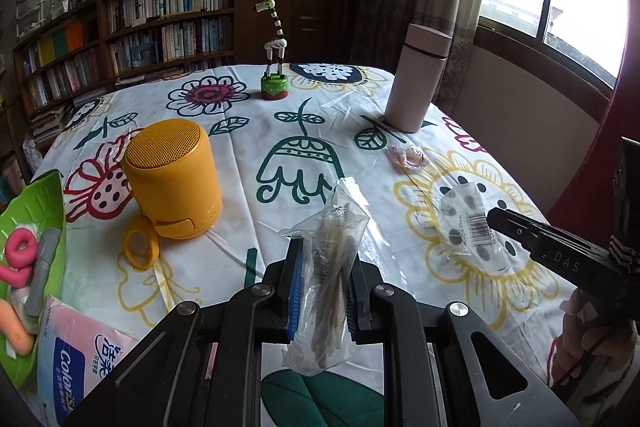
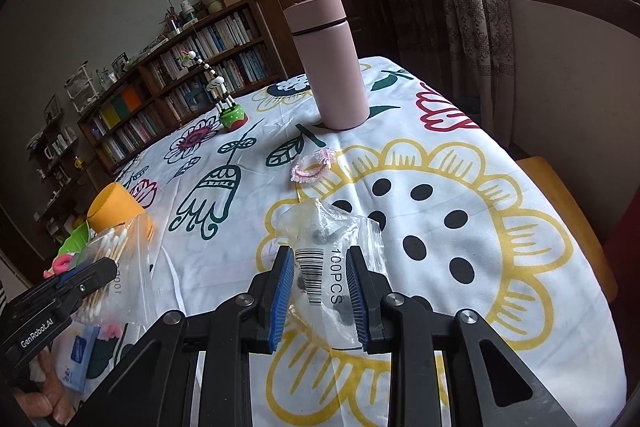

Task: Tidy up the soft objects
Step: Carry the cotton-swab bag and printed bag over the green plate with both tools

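Observation:
My left gripper (image 1: pixel 323 247) is shut on a clear bag of cotton swabs (image 1: pixel 336 223), held upright above the flowered tablecloth (image 1: pixel 256 131). In the right wrist view that swab bag (image 2: pixel 116 247) hangs at the left in the left gripper (image 2: pixel 108 267). My right gripper (image 2: pixel 319 253) stands open low over the cloth. A flat clear bag marked 100PCS (image 2: pixel 320 227) lies between its blue pads (image 2: pixel 280 291). The left wrist view shows the right gripper (image 1: pixel 494 215) at that bag (image 1: pixel 464 223). A pink frilly hair tie (image 2: pixel 314 167) lies beyond it.
A green leaf tray (image 1: pixel 36 203) at the left edge holds pink, grey and orange soft pieces. A tissue pack (image 1: pixel 76 347) lies beside it. A yellow speaker (image 1: pixel 172 179), a giraffe toy (image 1: pixel 275 67) and a pink bottle (image 2: pixel 332 67) stand on the table.

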{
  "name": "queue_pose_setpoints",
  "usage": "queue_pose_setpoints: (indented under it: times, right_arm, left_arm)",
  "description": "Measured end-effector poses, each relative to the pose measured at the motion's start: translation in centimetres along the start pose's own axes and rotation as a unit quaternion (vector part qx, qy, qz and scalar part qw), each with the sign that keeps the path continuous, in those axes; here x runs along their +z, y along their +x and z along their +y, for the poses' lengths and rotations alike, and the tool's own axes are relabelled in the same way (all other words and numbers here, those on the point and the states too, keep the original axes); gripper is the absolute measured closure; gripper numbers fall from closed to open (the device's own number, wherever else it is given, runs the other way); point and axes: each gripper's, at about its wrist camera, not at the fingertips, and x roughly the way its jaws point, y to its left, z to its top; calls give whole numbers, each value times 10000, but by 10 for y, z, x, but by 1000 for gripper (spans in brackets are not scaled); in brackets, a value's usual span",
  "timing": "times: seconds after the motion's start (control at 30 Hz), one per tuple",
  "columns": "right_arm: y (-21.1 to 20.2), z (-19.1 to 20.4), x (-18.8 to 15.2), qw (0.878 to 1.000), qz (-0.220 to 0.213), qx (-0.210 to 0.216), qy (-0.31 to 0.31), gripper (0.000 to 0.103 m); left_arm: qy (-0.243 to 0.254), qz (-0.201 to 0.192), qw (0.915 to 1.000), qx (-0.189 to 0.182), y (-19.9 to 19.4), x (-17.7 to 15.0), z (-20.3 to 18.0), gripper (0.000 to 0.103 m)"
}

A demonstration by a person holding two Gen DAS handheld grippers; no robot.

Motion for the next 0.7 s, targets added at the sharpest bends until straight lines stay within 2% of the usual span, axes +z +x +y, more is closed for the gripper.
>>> queue_pose_setpoints:
  times: [0.07, 0.13, 0.17, 0.33, 0.43, 0.47, 0.53, 0.6, 0.7]
  right_arm:
    - [2, -3, 0, 9999, 20, -133, 58, 73]
    - [7, -7, 0, 9996, 116, -180, 170, 57]
    - [9, -9, 0, 9995, 145, -149, 230, 45]
    - [22, -1, -2, 9993, 320, -159, 47, 43]
    - [33, 4, -4, 9984, 444, -331, -89, 43]
    - [35, 5, -5, 9981, 477, -371, -112, 45]
    - [36, 7, -5, 9976, 458, -480, -182, 57]
    - [35, 6, -5, 9976, 478, -459, -194, 76]
    - [30, 7, -6, 9980, 413, -443, -184, 89]
  left_arm:
    - [-27, -36, 10000, -6, -3, 0, 2, 85]
    - [-59, -67, 10000, -16, -6, 1, 4, 85]
    - [-74, -82, 9999, -20, -6, 1, 4, 85]
    - [-124, -123, 9998, -40, -11, 0, 8, 85]
    - [-165, -137, 9998, -47, -13, -1, 10, 85]
    - [-180, -145, 9997, -46, -13, -1, 12, 85]
    - [-214, -164, 9996, -42, -15, -1, 14, 85]
    - [-254, -185, 9995, -31, -17, -2, 18, 85]
    - [-325, -207, 9993, -22, -19, -2, 24, 85]
